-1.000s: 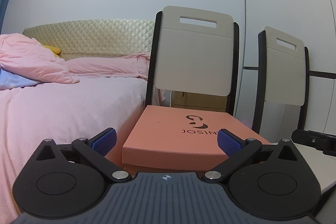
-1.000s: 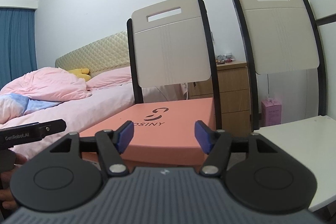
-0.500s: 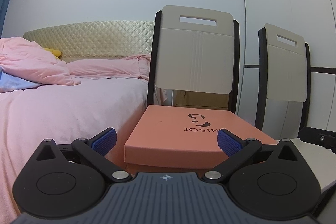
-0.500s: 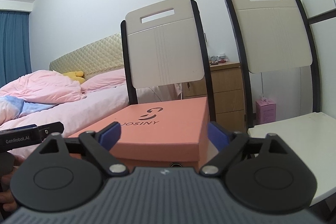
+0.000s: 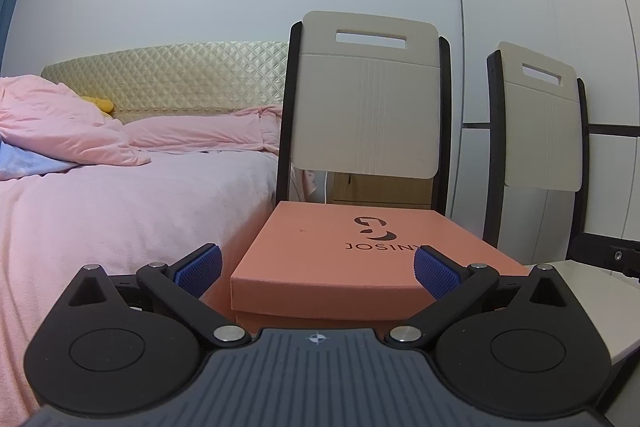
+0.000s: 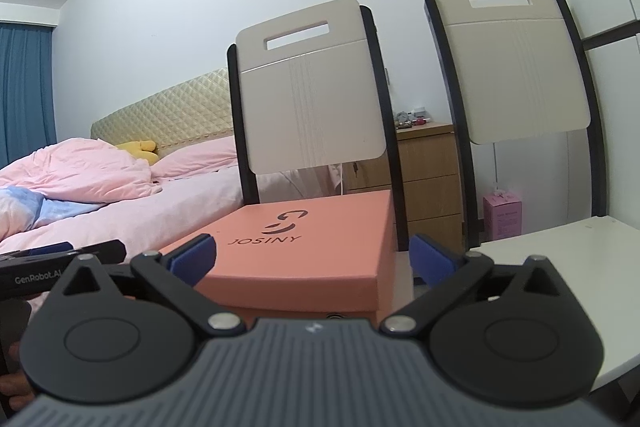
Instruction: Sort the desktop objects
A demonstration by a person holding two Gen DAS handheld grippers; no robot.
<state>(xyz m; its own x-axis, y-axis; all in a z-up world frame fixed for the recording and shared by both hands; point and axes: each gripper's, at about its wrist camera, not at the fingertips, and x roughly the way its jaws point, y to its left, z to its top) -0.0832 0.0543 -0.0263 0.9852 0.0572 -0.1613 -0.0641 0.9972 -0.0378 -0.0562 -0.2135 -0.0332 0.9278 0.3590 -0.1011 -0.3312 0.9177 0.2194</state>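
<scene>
A salmon-pink shoebox marked JOSINY (image 5: 356,259) sits with its lid on, on the seat of a cream-backed chair (image 5: 366,99); it also shows in the right wrist view (image 6: 304,247). My left gripper (image 5: 316,269) is open and empty, held level just short of the box's near edge. My right gripper (image 6: 312,259) is open and empty, also just short of the box. The left gripper's body (image 6: 60,261) shows at the left of the right wrist view.
A second cream chair (image 6: 512,67) stands to the right, its white seat (image 6: 560,251) bare. A bed with pink bedding (image 5: 100,195) lies to the left. A wooden nightstand (image 6: 424,179) and a small pink box (image 6: 502,217) stand behind the chairs.
My right gripper's jaws have opened from a narrower gap to wide. Both views have shifted slightly; the left gripper stays open.
</scene>
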